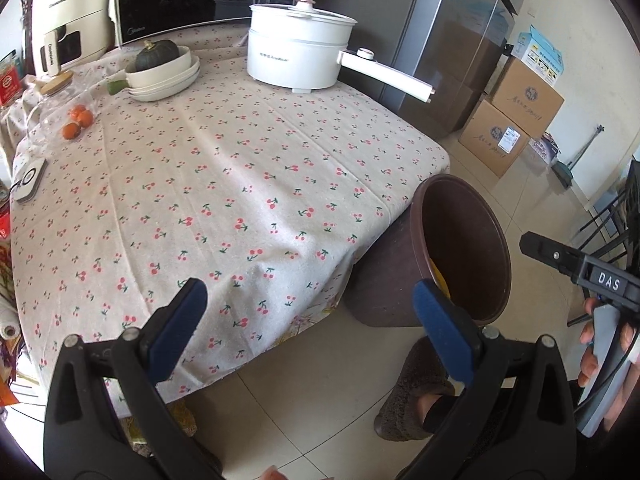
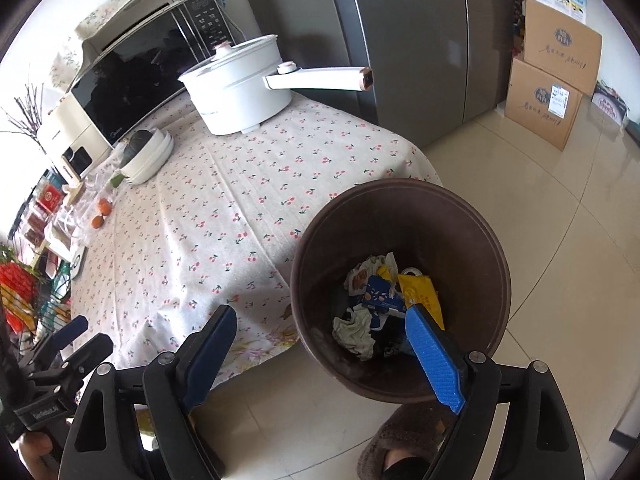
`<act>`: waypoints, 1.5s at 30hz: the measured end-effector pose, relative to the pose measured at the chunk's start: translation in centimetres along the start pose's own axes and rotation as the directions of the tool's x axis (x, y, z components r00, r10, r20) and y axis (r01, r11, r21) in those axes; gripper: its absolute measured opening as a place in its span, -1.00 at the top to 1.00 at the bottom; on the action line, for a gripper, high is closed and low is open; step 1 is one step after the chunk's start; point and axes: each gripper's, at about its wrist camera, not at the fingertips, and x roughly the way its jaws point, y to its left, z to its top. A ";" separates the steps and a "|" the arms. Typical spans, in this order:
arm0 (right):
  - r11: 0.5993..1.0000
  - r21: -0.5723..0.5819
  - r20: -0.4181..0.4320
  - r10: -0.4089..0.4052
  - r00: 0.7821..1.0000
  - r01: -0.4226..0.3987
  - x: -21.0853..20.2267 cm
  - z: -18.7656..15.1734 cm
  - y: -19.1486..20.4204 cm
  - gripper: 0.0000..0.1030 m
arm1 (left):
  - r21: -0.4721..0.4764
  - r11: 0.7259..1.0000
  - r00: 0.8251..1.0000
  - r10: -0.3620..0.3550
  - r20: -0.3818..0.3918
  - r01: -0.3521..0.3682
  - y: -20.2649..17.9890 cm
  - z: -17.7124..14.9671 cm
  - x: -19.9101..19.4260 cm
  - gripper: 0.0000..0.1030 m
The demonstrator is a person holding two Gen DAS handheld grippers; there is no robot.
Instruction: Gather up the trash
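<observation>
Right tongs (image 2: 320, 354): nearest the work, jaws spread wide with nothing between the blue pads; they hang above the near rim of the bin, pointing steeply down.
Left tongs (image 1: 310, 322): also wide open and empty, over the near edge of the tabletop (image 1: 224, 184), with the bin to their right.
Bin (image 2: 472, 216): brown, round, standing on the floor tiles at the tabletop's near right corner, mouth up.
Trash (image 2: 384, 300): crumpled wrappers, blue and yellow packets and paper lying in the bottom of the bin, just beyond the right tongs.
Cloth beyond: from both views, no loose wrapper shows on the cherry-print cloth.
Far end: a white pot (image 1: 300, 52) and a bowl holding a squash (image 1: 158, 56).
Judgement: collection looks nearly complete; the right hand is nearer the bin, the left nearer the tabletop.
</observation>
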 end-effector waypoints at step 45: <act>0.963 -0.211 0.237 -0.114 0.965 0.166 -4.5 -6.4 5.7 -1.00 | 0.029 0.986 0.963 0.157 0.217 -0.167 -2.5 -4.7 -5.8 -0.99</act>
